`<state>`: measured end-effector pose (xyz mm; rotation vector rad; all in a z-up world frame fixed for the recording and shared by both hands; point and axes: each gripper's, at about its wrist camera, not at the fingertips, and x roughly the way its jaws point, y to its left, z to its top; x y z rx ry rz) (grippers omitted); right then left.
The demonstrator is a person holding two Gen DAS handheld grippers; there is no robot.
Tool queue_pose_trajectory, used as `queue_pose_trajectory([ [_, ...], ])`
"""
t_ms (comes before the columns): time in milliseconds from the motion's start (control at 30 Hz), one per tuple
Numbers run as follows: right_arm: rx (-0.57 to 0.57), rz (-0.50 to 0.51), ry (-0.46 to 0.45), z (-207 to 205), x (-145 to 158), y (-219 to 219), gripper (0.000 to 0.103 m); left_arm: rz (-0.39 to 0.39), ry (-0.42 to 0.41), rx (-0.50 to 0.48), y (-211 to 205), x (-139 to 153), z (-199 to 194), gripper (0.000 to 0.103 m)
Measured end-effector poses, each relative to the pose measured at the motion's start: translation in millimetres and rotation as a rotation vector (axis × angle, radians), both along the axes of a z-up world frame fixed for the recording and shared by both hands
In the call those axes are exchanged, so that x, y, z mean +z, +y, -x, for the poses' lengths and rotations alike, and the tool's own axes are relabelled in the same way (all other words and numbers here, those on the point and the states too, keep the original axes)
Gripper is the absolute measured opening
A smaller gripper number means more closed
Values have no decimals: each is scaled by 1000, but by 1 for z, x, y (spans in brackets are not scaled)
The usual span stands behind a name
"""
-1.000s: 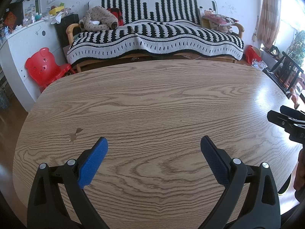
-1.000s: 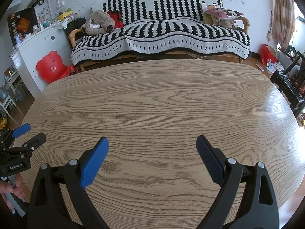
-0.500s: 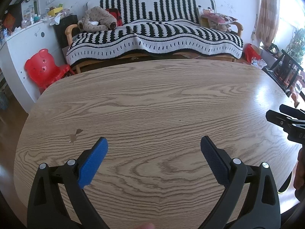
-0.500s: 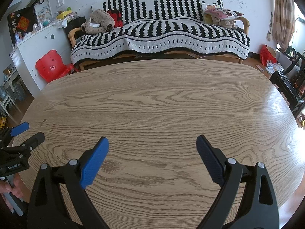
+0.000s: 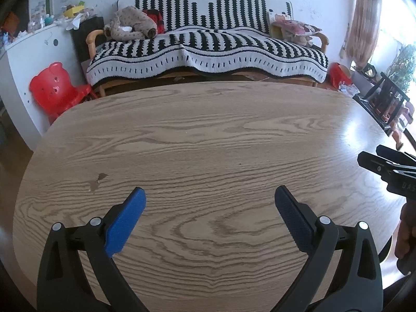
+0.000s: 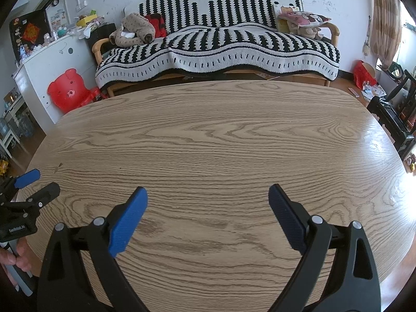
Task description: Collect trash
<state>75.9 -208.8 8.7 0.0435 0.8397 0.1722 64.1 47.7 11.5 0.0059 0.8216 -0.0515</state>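
Behind the oval oak-grain wooden table [image 5: 208, 135] stands a black-and-white striped blanket-covered sofa [image 5: 208, 44], with a red bear-shaped plastic chair [image 5: 56, 88] at the left edge of the frame. Nothing that reads as trash lies on the tabletop in either view; only a small dark chip mark [image 5: 98, 179] shows at lower left. Both the left gripper [image 5: 210, 202] and right gripper [image 6: 208, 200] hover with jaws spread wide, holding nothing. My judgement: no target direction or long axis can be told yet, and neither of the 2 grippers is nearer. Room to move is open right out to the rounded edges.
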Motion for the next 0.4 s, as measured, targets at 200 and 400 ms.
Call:
queue_pose_trajectory([
  [200, 1, 2, 1, 0, 0, -2, 91, -33, -5, 4, -3, 0, -2, 96],
  [400, -7, 9, 8, -5, -3, -9, 94, -33, 17, -13, 0, -8, -9, 96],
])
